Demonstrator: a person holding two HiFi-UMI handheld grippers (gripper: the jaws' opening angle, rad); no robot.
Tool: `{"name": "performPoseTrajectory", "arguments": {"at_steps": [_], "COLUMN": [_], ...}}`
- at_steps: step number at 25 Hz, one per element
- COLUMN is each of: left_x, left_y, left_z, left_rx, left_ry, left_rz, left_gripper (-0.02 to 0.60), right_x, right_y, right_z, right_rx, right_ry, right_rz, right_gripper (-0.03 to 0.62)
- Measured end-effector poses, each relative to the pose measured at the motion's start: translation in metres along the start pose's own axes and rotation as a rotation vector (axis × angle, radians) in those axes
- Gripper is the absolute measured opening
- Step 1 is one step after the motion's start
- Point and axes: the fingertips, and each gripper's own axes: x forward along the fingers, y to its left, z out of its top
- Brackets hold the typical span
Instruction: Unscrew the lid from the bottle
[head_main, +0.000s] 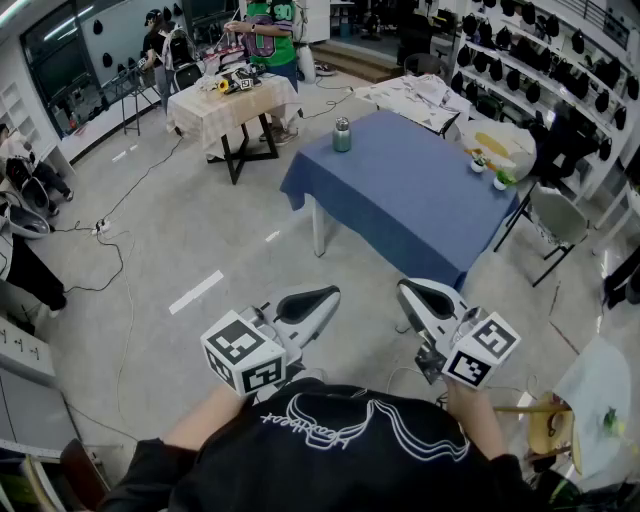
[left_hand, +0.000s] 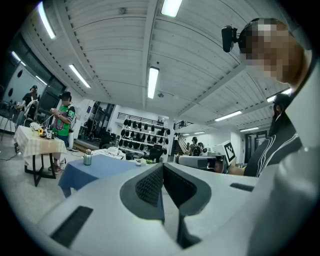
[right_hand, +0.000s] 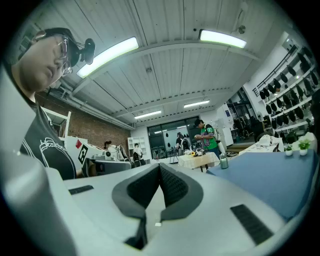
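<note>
A small green-grey bottle (head_main: 342, 135) with a silver lid stands upright at the far left edge of the blue-clothed table (head_main: 410, 190). It shows small in the left gripper view as the bottle (left_hand: 87, 158) and in the right gripper view as the bottle (right_hand: 223, 161). My left gripper (head_main: 328, 296) and right gripper (head_main: 408, 290) are held close to my chest, well short of the table, pointing level toward each other. Both are shut with nothing between the jaws.
Two small potted plants (head_main: 490, 170) sit at the blue table's far right corner. A cloth-covered table (head_main: 232, 100) with a person in green behind it stands further back. A chair (head_main: 555, 215) is to the right, and cables run over the floor (head_main: 150, 240).
</note>
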Motion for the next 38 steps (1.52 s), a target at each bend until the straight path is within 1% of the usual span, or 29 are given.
{"name": "performPoseTrajectory", "arguments": {"at_steps": [5,10,12,13,15,16,17,18,19,21,22,26,28,30,32,35,38], "left_x": [0.002,0.006,0.009,0.01,0.011,0.012,0.013,0.014,0.015,0.02,0.022,0.031,0.033,0.038,0.047,0.059,0.069], "left_y": [0.004,0.011,0.019,0.024,0.035,0.039,0.043,0.047,0.051,0.06,0.065,0.088,0.106,0.126,0.146,0.177,0.215], "left_z": [0.001,0.003,0.002,0.001,-0.003,-0.006,-0.009,-0.011,-0.012,-0.013,-0.015,-0.03,-0.034,-0.038,-0.042,-0.05,-0.057], "left_rx": [0.008,-0.005,-0.018,-0.025,-0.034,-0.034,-0.029,-0.018,-0.003,0.02,0.02,-0.009,0.004,0.035,0.034,0.0,-0.014], "left_ry": [-0.002,-0.002,0.003,0.004,0.015,0.025,0.034,0.039,0.038,0.033,0.04,0.082,0.078,0.077,0.085,0.089,0.087], "left_rz": [-0.014,-0.017,-0.013,-0.007,0.006,0.01,0.013,0.018,0.026,0.043,0.048,0.067,0.108,0.14,0.143,0.145,0.148], "left_gripper": [0.005,0.006,0.006,0.008,0.013,0.05,0.109,0.132,0.145,0.19,0.215,0.273,0.303,0.331,0.344,0.35,0.358], "right_x": [0.004,0.004,0.004,0.005,0.009,0.01,0.011,0.011,0.011,0.011,0.011,0.016,0.024,0.037,0.051,0.071,0.099], "right_y": [-0.004,-0.014,-0.022,-0.026,-0.032,-0.035,-0.039,-0.043,-0.047,-0.058,-0.064,-0.084,-0.093,-0.105,-0.12,-0.141,-0.164], "right_z": [0.003,0.005,0.006,0.006,0.003,0.002,0.001,0.001,0.001,0.0,-0.001,-0.005,-0.008,-0.01,-0.012,-0.017,-0.028], "right_rx": [-0.012,-0.011,-0.023,-0.035,-0.042,-0.034,-0.027,-0.025,-0.029,-0.045,-0.052,-0.061,-0.053,-0.044,-0.039,-0.032,-0.013], "right_ry": [-0.003,0.002,-0.004,-0.005,0.003,0.007,0.009,0.01,0.014,0.033,0.045,0.065,0.068,0.066,0.07,0.078,0.107], "right_rz": [-0.008,-0.033,-0.058,-0.071,-0.08,-0.081,-0.086,-0.094,-0.104,-0.118,-0.124,-0.144,-0.148,-0.152,-0.161,-0.181,-0.198], "right_gripper": [0.003,0.003,0.002,0.013,0.105,0.123,0.134,0.144,0.169,0.246,0.272,0.296,0.304,0.307,0.31,0.313,0.316]}}
